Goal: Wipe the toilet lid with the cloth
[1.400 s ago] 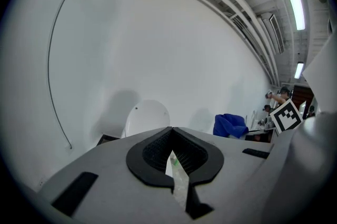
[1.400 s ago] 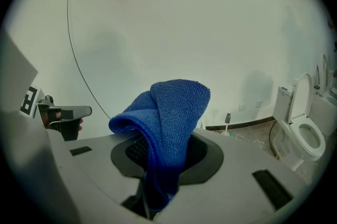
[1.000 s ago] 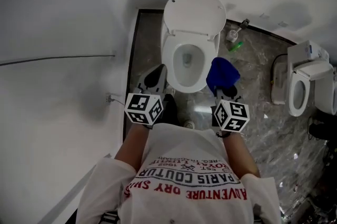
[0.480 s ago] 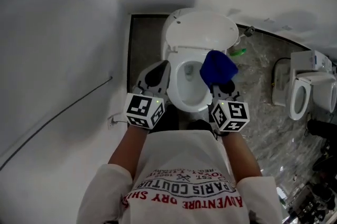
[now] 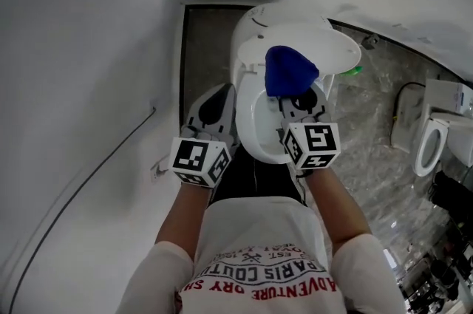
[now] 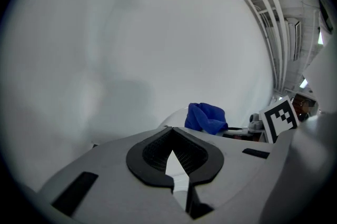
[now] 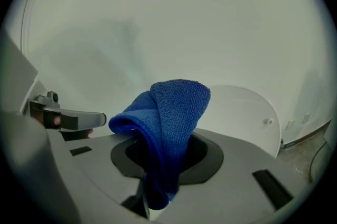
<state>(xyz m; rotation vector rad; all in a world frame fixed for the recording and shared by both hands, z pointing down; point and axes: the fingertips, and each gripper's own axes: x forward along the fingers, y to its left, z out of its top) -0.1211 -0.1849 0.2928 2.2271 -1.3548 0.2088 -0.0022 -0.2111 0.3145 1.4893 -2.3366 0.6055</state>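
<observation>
My right gripper (image 5: pixel 301 104) is clamped on the blue cloth (image 5: pixel 290 70), with the fabric bunched up above the jaws, right in front of the raised toilet lid (image 5: pixel 334 46) — whether it's touching the lid, I can't tell. My left gripper (image 5: pixel 214 109) hangs just beside the bowl (image 5: pixel 255 129) on its left, jaws pressed together with nothing in them. White wall (image 6: pixel 131 33) fills the left gripper view.

Cloth (image 5: pixel 290 70) in your right gripper (image 5: pixel 298 94), before the toilet lid (image 5: pixel 334 46), your left gripper (image 5: pixel 213 107) left of the bowl (image 5: pixel 255 137).
</observation>
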